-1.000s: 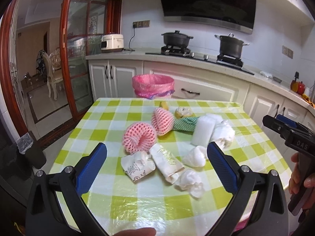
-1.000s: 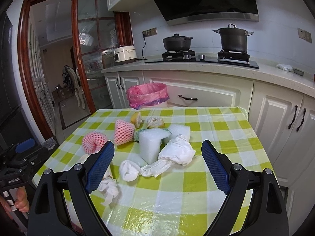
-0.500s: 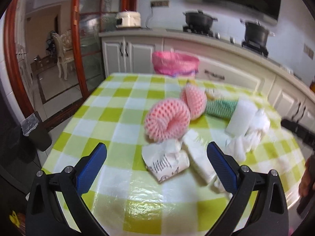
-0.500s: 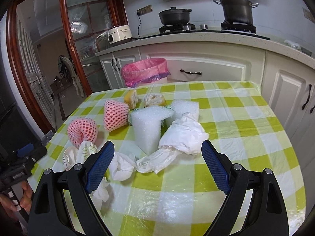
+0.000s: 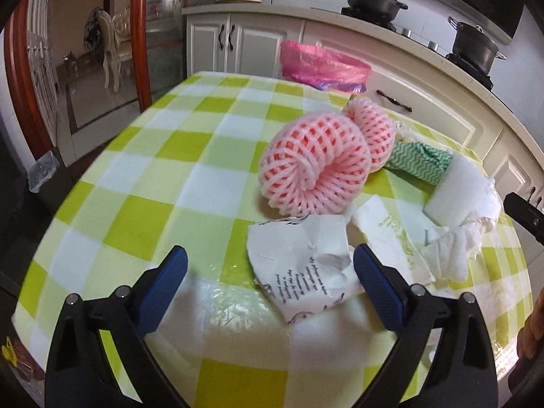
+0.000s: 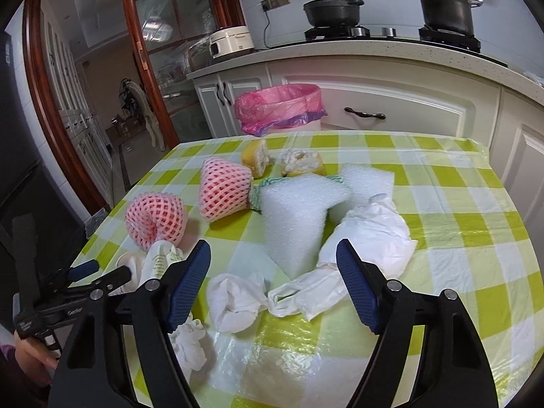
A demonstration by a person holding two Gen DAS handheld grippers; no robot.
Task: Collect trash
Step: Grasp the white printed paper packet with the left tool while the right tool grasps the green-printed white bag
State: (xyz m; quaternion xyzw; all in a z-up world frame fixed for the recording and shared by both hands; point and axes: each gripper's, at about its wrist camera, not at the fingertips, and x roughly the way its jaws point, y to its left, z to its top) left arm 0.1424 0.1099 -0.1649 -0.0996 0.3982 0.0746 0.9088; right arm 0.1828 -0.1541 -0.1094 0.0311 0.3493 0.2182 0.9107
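Trash lies on a green-checked table [image 5: 163, 156]. A crumpled printed paper [image 5: 306, 265] lies just ahead of my open, empty left gripper [image 5: 270, 272], nearer its right finger. Behind it sit two pink foam nets [image 5: 312, 166], also in the right wrist view [image 6: 156, 217]. My right gripper [image 6: 273, 272] is open and empty, low over a white foam sheet [image 6: 295, 217], a white plastic bag [image 6: 370, 234] and crumpled tissue [image 6: 234, 299]. A bin with a pink liner [image 6: 282, 105] stands beyond the table's far edge, and shows in the left wrist view [image 5: 323, 64].
Fruit peels [image 6: 299, 163] and a green zigzag cloth [image 5: 418, 163] lie toward the far side. A wrapper with green print [image 5: 391, 238] lies right of the paper. White cabinets [image 6: 391, 102] and a counter with two black pots [image 6: 333, 10] stand behind. A glass door is at the left.
Both grippers have moved forward and down toward the trash. The left one now sits close over the printed paper; the right one is closer to the foam sheet and tissue. Both stayed open.
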